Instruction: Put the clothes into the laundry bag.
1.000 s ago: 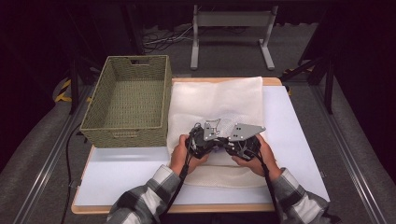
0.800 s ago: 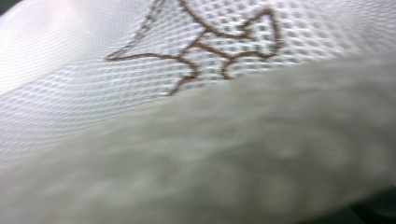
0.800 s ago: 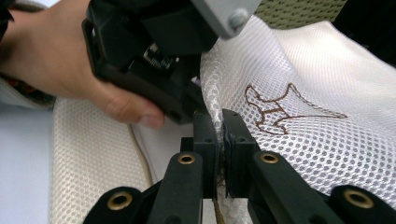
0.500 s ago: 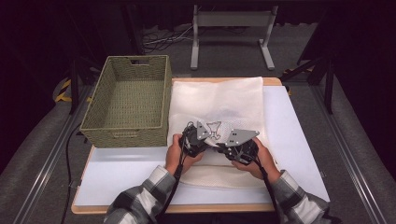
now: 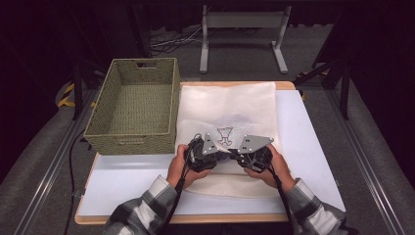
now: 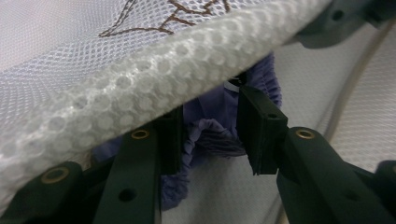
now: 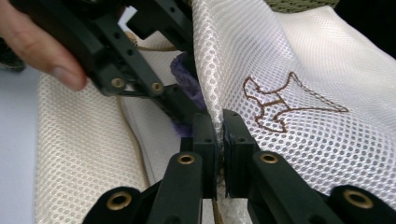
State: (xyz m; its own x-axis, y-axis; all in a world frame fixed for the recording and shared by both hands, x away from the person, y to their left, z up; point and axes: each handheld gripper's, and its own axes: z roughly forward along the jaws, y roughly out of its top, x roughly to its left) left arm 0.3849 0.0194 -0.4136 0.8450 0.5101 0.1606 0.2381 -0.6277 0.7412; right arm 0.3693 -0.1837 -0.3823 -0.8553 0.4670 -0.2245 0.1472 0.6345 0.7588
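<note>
Now right gripper (image 7: 219, 135) pinches top layer of white mesh laundry bag (image 5: 230, 105) on white table mat (image 5: 313, 142), holding mouth up. Left gripper (image 6: 210, 133), inside, jaws just opening, purple ruffled cloth (image 6: 210, 140) loose between. Risk: mesh slips, mouth drops over left gripper.

Plaid sleeves (image 5: 147, 208); black fingers (image 7: 205, 135) with brass screws.

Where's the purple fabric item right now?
The purple gathered fabric item sits inside the mouth of the white mesh laundry bag, between the left hand-held gripper jaws, which have just been opening.
</note>
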